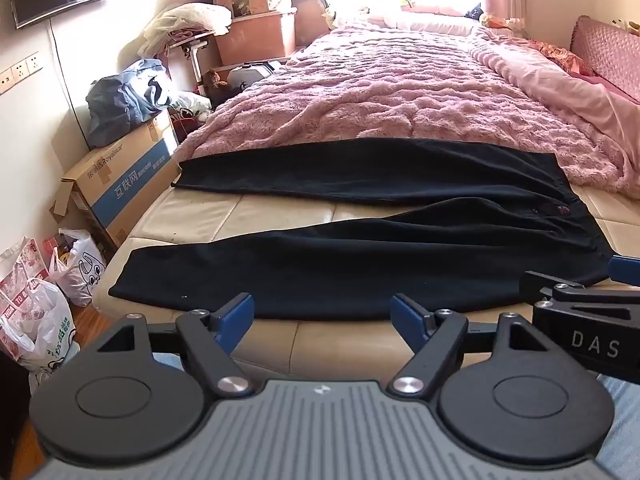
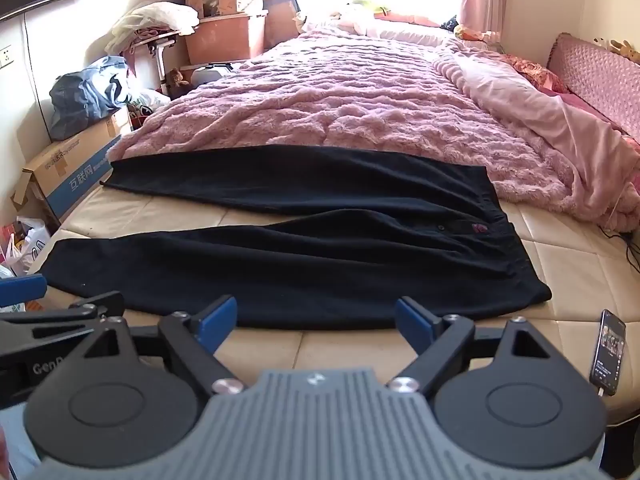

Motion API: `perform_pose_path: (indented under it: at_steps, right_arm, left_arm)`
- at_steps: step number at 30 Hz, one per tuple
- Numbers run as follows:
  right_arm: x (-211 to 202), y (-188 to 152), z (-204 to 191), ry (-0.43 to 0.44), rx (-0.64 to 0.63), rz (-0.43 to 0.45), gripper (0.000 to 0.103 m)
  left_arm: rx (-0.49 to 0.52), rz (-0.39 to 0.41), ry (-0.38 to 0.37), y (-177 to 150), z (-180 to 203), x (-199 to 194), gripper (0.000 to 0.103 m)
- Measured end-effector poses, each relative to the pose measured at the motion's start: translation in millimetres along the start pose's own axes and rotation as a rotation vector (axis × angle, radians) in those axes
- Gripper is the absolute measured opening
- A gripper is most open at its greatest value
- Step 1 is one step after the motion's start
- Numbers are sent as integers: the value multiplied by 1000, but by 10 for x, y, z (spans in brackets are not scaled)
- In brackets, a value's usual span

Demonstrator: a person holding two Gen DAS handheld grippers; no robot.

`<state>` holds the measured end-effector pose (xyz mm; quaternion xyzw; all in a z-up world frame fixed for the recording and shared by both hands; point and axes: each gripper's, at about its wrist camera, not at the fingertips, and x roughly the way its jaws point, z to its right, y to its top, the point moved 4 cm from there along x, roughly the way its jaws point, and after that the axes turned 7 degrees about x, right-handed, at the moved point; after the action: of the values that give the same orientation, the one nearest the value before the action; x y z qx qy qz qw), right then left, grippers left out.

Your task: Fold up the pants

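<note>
While both the left gripper (image 1: pixel 322 314) and right gripper (image 2: pixel 316 318) gape empty, pinch the black pants' (image 1: pixel 320 256) near leg hem at nine o'clock and waistband at three o'clock evenly.

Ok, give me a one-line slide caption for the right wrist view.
Open right gripper poised above black fabric pants spread flat, legs apart, on a beige quilted mattress beside a pink fuzzy blanket.

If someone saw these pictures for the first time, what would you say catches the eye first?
The black pants lie spread flat across the bare cream mattress, legs parted toward the left. Behind them a fluffy pink blanket covers the bed. In front, the left gripper and right gripper stand open, holding nothing.
</note>
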<state>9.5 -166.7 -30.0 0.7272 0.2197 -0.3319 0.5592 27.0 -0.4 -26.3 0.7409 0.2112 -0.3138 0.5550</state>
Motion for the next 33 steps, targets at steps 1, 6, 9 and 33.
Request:
perform_pose_path:
  at_steps: [1, 6, 9, 33]
  right_arm:
    - [6, 9, 14, 4, 0, 0, 83]
    - [-80, -46, -8, -20, -38, 64, 83]
    - [-106, -56, 12, -13, -25, 63, 83]
    - [-196, -67, -26, -12, -2, 80, 83]
  left_arm:
    - [1, 0, 0, 1, 5, -6, 91]
    - [6, 9, -7, 36, -94, -105, 91]
    - [8, 0, -11, 26, -51, -67, 91]
    - [15, 12, -4, -4, -33, -78, 91]
